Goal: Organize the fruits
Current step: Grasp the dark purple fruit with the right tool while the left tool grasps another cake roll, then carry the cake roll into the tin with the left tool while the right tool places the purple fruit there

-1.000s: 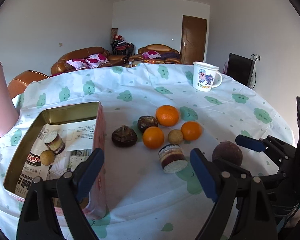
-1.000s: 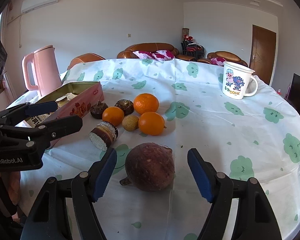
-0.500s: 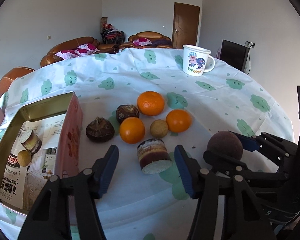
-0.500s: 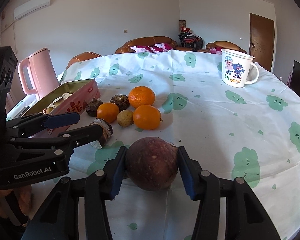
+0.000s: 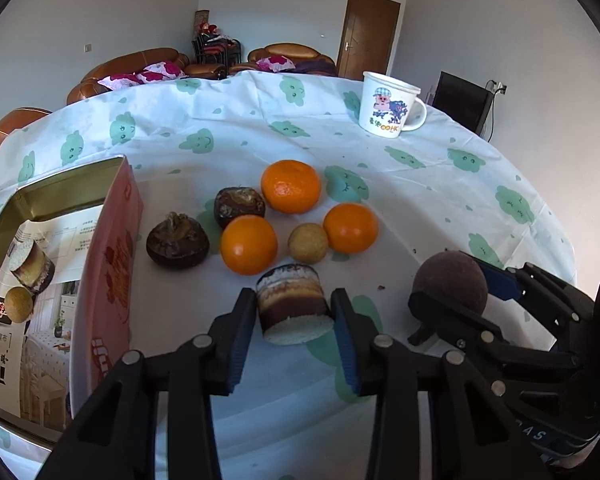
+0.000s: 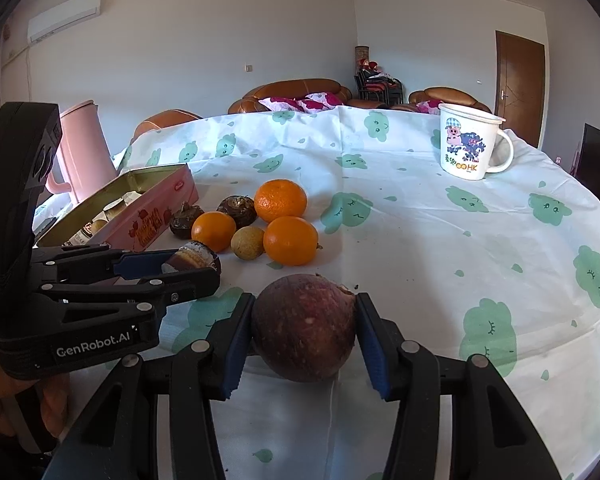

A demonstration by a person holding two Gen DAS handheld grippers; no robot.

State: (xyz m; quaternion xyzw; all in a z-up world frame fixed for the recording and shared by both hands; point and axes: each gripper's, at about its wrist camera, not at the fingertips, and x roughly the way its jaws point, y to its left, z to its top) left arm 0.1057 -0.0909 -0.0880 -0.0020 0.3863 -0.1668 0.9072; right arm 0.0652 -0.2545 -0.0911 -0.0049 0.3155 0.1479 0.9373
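My left gripper (image 5: pixel 294 312) is shut on a striped sugarcane piece (image 5: pixel 294 304) that rests on the tablecloth; it also shows in the right wrist view (image 6: pixel 192 258). My right gripper (image 6: pixel 304 320) is shut on a dark purple round fruit (image 6: pixel 305 330), seen at the right in the left wrist view (image 5: pixel 450 282). Behind lie three oranges (image 5: pixel 291 186) (image 5: pixel 249 244) (image 5: pixel 351 228), a small tan longan (image 5: pixel 308 243) and two dark water chestnuts (image 5: pixel 177 240) (image 5: pixel 239 207). An open pink tin (image 5: pixel 112 264) at the left holds a sugarcane piece (image 5: pixel 30 264) and a longan (image 5: pixel 18 305).
A white cartoon mug (image 5: pixel 388 105) stands at the far right of the round table. A pink kettle (image 6: pixel 85 148) stands behind the tin. The table edge (image 5: pixel 556 224) curves close on the right. Sofas and a door are in the background.
My left gripper moved forward and closed on the sugarcane piece. My right gripper closed on the purple fruit and holds it.
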